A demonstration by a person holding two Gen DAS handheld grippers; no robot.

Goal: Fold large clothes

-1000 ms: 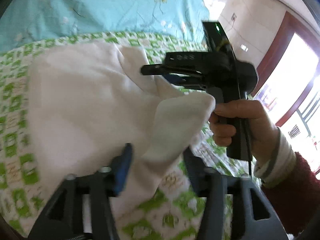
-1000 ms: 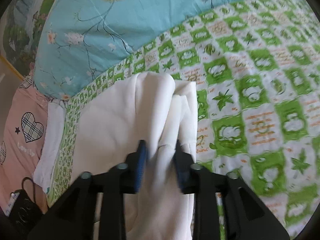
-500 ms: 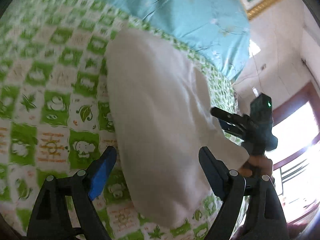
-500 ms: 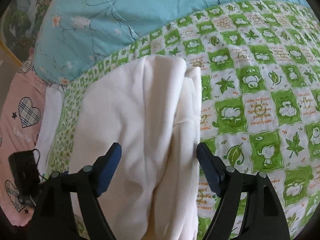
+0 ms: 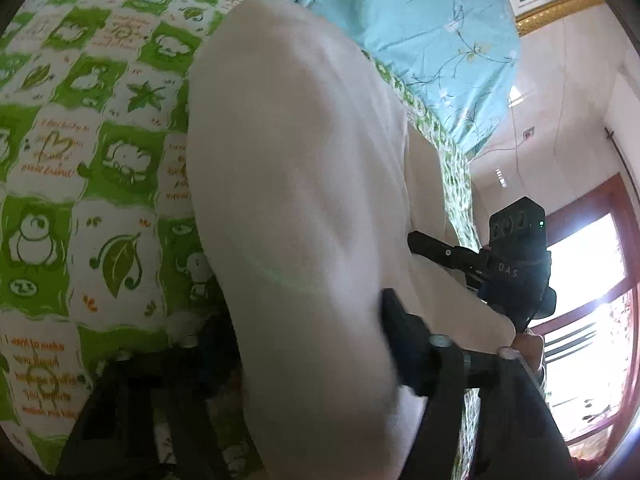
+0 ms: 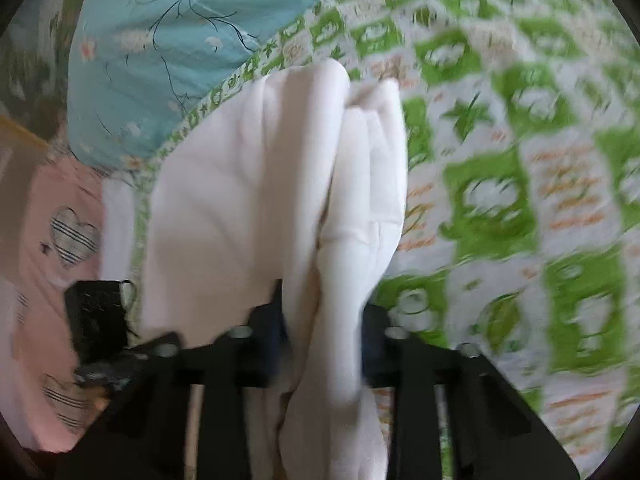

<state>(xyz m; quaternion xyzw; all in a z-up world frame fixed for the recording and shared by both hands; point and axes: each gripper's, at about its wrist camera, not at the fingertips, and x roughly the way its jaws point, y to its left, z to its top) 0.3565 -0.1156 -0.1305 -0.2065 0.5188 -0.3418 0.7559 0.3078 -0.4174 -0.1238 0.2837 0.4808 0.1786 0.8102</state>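
A large white garment [image 5: 296, 184] lies folded lengthwise on the green-and-white checked bedspread [image 5: 80, 120]. My left gripper [image 5: 304, 344] is shut on the garment's near end, its fingers pressed into the cloth. My right gripper [image 6: 324, 332] is shut on a bunched fold of the same garment [image 6: 256, 184] at its other near edge. The right gripper also shows in the left wrist view [image 5: 480, 268], at the garment's right side, with the hand below it.
A turquoise floral quilt [image 6: 168, 48] lies at the far end of the bed. A pink heart-print pillow [image 6: 52, 248] is at the left in the right wrist view. A bright window with a red frame [image 5: 592, 304] stands to the right.
Both grippers were open half a second ago and have now closed on the white garment. Both views have moved in closer to the cloth.
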